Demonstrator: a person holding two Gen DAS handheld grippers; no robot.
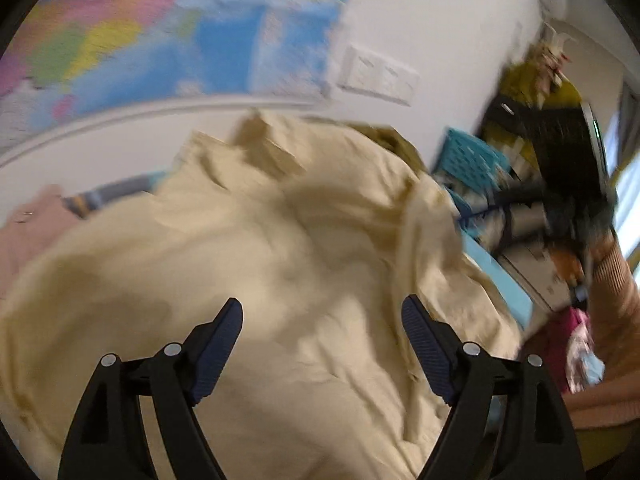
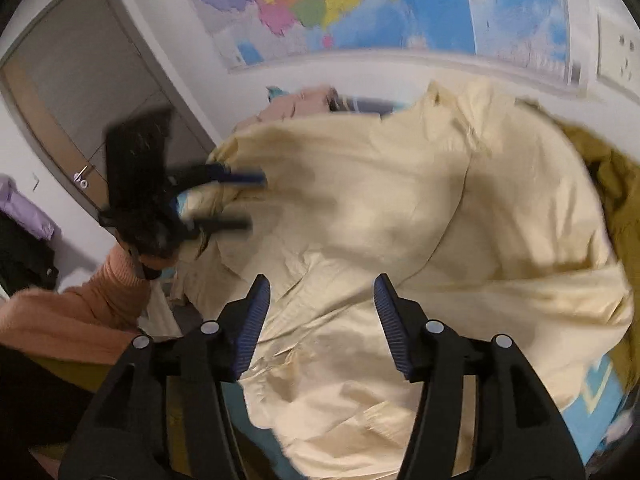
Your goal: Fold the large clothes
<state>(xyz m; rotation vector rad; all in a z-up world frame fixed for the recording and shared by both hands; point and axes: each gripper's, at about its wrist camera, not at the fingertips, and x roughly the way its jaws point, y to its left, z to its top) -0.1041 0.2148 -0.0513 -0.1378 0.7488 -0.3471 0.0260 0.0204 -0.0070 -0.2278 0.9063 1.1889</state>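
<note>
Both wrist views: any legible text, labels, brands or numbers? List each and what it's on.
None legible.
Wall map: it carries print, too small and blurred to read in either view.
Wall socket panel: no readable marking.
Cream garment: no label or print visible.
Left gripper, right gripper: no branding visible.

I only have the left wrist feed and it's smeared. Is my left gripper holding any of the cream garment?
Observer: No. In the right wrist view the left gripper is open at the cream garment's left edge, gripping nothing.
Operator: And the right gripper?
Observer: The right gripper is open too, above the garment's near part.
Operator: What is on the garment's far right? My view blurs there.
Observer: An olive-green cloth lies along that edge, partly under the cream one.
</note>
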